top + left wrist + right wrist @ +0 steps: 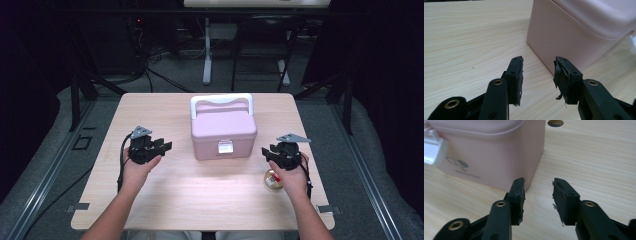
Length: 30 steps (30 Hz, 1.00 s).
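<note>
Mid-table sits the pink box point(223, 131), lid latched — left gripper point(162, 146) and right gripper point(268, 151) flank it, jaws parted and empty, likely poised to steady it; a small jar point(272, 180) waits right of the box.

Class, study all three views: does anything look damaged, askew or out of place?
Yes. The pads on the left gripper are torn, with frayed shreds hanging; the right gripper pads look ragged too. The pink box sits shut and square on the table.
</note>
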Available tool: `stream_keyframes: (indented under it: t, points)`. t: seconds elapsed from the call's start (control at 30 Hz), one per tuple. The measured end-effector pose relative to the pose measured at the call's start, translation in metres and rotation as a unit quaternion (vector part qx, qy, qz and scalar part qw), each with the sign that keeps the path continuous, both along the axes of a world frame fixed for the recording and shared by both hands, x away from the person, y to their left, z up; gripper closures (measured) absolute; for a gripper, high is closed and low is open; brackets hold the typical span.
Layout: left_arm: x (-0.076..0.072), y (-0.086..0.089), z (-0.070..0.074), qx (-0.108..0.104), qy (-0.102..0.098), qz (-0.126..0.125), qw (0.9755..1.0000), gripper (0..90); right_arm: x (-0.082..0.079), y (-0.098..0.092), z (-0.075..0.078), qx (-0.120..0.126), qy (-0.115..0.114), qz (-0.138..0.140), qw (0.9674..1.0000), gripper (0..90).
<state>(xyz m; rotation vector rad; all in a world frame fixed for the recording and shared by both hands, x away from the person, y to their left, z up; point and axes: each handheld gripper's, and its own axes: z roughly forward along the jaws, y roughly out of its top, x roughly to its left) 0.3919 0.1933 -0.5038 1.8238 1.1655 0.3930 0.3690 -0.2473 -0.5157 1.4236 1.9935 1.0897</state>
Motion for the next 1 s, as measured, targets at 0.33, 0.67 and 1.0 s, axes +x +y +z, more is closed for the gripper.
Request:
stream_keyframes:
  t: [0.33, 0.67, 1.0]
  points:
    - [0.013, -0.015, -0.005, -0.008, 0.006, -0.004, 0.9999, 69.1, 0.023, -0.005, -0.005, 0.015, -0.001, -0.022, 0.9996, 72.6]
    - [0.025, -0.041, -0.009, 0.010, 0.008, -0.029, 0.9995, 85.7, 0.038, -0.004, -0.007, 0.011, -0.016, -0.032, 0.9993, 82.1]
    - [0.031, -0.061, -0.018, 0.007, 0.012, -0.031, 0.9994, 89.9, 0.047, 0.002, -0.012, 0.026, -0.015, -0.036, 0.9989, 85.5]
